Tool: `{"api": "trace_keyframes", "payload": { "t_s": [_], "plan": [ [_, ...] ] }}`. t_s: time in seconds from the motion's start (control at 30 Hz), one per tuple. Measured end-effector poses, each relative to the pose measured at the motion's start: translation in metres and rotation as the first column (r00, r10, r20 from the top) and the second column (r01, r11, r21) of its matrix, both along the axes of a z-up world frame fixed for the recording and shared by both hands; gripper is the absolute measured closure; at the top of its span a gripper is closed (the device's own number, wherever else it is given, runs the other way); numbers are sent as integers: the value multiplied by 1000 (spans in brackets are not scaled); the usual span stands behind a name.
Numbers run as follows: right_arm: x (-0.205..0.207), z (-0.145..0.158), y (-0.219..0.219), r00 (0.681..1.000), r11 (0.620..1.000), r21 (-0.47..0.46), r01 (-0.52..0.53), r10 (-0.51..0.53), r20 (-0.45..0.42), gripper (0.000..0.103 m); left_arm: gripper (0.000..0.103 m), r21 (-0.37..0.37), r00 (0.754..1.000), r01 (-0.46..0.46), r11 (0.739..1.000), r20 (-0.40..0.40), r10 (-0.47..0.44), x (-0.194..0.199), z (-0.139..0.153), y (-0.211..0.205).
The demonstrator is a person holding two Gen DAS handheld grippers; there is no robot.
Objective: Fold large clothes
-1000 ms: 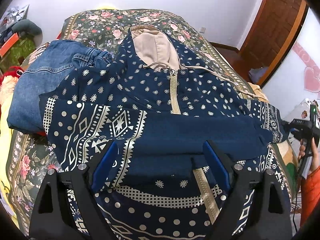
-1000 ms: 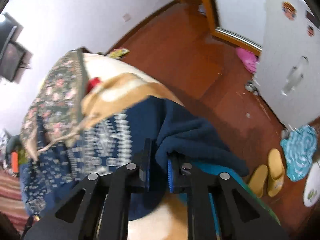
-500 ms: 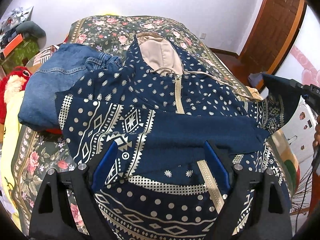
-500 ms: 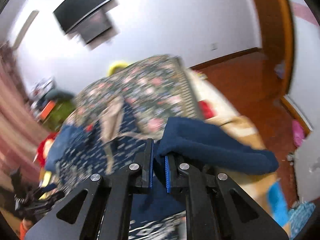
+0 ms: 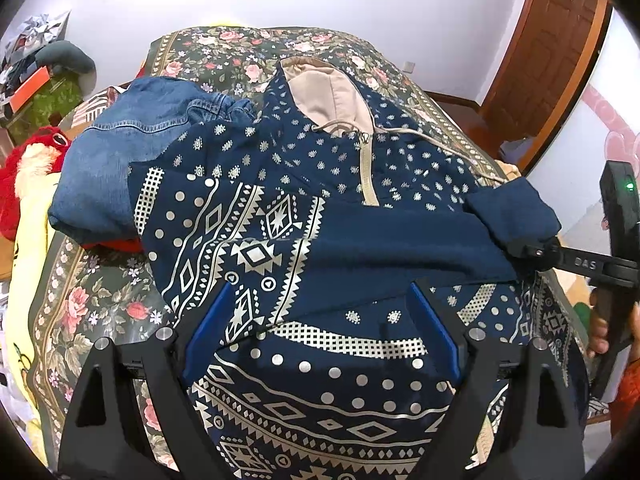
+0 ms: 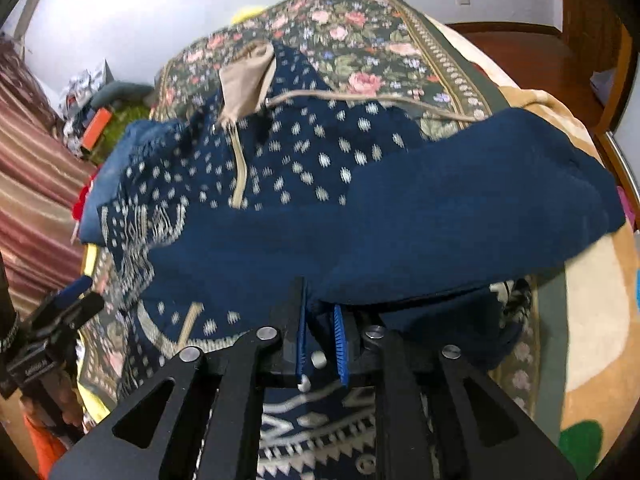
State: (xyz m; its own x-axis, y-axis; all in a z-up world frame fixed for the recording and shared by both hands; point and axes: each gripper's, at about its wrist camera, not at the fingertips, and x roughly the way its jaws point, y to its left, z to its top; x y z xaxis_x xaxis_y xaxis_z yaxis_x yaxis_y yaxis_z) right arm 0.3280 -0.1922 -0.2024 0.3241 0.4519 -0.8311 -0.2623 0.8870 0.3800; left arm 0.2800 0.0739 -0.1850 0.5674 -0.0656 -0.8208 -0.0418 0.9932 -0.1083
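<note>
A navy hoodie [image 5: 320, 208] is spread front-up on the bed [image 5: 224, 52], hood toward the headboard end and zip uppermost. Its right sleeve [image 6: 460, 216] is pinched at the cuff end between the nearly closed pads of the right gripper [image 6: 320, 340] and is carried above the hoodie's chest. The left gripper [image 5: 320, 332] is held wide, empty, above the hoodie's lower front. For a clean fold, the sleeve should be laid flat across the chest, parallel to the hem, and released only once the cuff rests on the body; the free gripper may be used to press the fold line. The sleeve is plain, thick knit and sags softly; the body carries a cream geometric print, with a beige hood lining and drawstring. Folded jeans [image 5: 120, 152] lie beside the hoodie's shoulder.
</note>
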Motion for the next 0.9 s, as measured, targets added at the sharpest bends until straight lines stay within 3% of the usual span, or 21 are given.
{"api": "trace_keyframes", "payload": {
  "t_s": [0.07,0.13,0.27,0.5,0.63,0.73,0.9],
  "plan": [
    [-3,4,-2,999,1000,5,-16,16,-35,73,16,1,1000,-2,1000,-7,2,1,-2,-1],
    [-8,8,-9,998,999,29,-14,16,-56,64,16,-10,1000,-1,1000,-13,1,2,-5,-3],
    [-13,16,-24,998,998,59,8,-5,-57,63,16,-22,1000,8,1000,-16,-9,6,-6,-6],
    [-4,30,-77,982,982,28,187,-187,9,63,16,-18,999,34,999,-8,-34,14,-5,-16],
    [8,23,-110,948,944,84,319,-317,-33,61,16,-28,999,44,999,-17,-45,18,-9,-22],
    [19,8,-131,905,895,140,423,-410,-108,60,16,-20,998,56,998,-27,-57,20,-13,-26],
    [32,-18,-139,866,852,172,494,-464,-184,60,16,-10,997,66,998,-43,-66,22,-19,-28]
  ]
}}
